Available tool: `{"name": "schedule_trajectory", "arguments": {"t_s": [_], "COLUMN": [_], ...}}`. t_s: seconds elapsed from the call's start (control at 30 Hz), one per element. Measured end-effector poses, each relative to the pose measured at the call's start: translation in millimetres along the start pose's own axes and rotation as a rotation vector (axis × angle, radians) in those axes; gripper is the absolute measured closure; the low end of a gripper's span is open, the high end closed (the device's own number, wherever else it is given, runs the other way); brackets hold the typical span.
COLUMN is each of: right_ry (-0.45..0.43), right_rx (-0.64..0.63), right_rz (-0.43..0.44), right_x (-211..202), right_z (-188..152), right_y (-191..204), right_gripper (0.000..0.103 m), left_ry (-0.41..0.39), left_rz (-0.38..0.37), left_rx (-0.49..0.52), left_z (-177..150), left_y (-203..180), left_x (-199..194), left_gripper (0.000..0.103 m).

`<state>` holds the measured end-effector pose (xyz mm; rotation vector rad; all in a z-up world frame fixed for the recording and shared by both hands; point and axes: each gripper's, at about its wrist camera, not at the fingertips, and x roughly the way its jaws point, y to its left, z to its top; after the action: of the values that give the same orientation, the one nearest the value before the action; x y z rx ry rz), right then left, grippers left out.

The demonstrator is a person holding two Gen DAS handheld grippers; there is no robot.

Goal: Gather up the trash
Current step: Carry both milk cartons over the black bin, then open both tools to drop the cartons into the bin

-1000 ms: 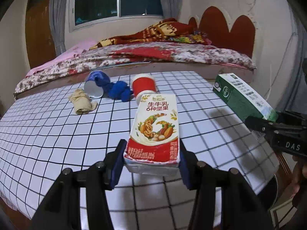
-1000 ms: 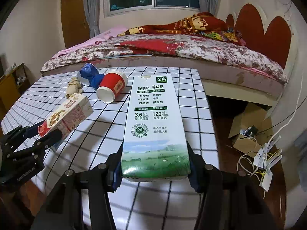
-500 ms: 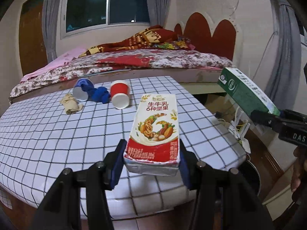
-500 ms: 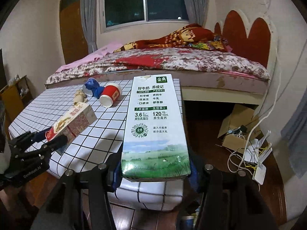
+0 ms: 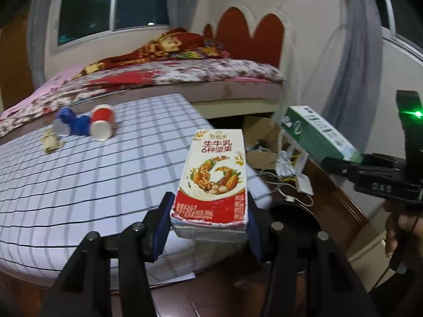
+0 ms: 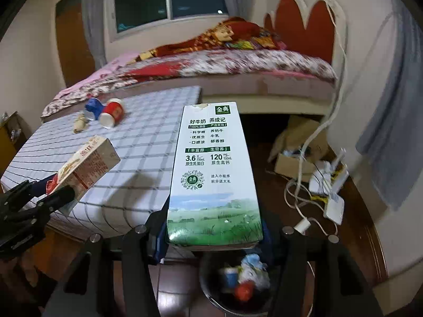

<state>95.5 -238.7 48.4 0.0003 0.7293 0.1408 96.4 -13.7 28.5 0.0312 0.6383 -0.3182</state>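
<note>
My left gripper [image 5: 208,222] is shut on a red and white nut milk carton [image 5: 215,174], held in the air beyond the table's right edge. My right gripper [image 6: 214,233] is shut on a tall green and white milk carton [image 6: 211,169], held above a dark trash bin [image 6: 238,285] that holds wrappers. Each carton also shows in the other view: the green one [image 5: 317,134], the red one [image 6: 87,163]. A red paper cup [image 5: 101,125], a blue crumpled item [image 5: 71,122] and a tan crumpled paper [image 5: 51,142] lie on the checked table [image 5: 92,179].
A bed with a floral cover [image 5: 171,74] stands behind the table. A cardboard box [image 6: 298,148], white cables and power adapters [image 6: 327,192] lie on the dark floor at the right. A curtain [image 6: 391,132] hangs at the far right.
Both grippers have swung right and away from the table with their cartons. The trash bin has come into view under the right gripper.
</note>
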Motion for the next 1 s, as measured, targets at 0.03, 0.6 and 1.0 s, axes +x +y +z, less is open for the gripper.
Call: {"name": "schedule_trajectory", "arguments": {"t_s": [0.03,0.6,1.0], "right_ry": [0.014,0.286,0.402], "right_rx": [0.002,0.055,0.07], "right_rz": [-0.015,-0.102,-0.066], "right_x": [1,30,59], "right_z": [-4,-73,-93], "right_y": [-7,-85,-99], "right_gripper": [0.046,0.046,0.046], "left_ry": [0.004,0.181,0.294], "left_rz": [-0.013,-0.186,-0.226], "left_rx": [0.008,0.119,0.117], "left_z": [-1,-44,-65], "left_y": [-7,-111,-126], "left_x": [1,51,96], "left_gripper": [0.052,0.052,0.051]}}
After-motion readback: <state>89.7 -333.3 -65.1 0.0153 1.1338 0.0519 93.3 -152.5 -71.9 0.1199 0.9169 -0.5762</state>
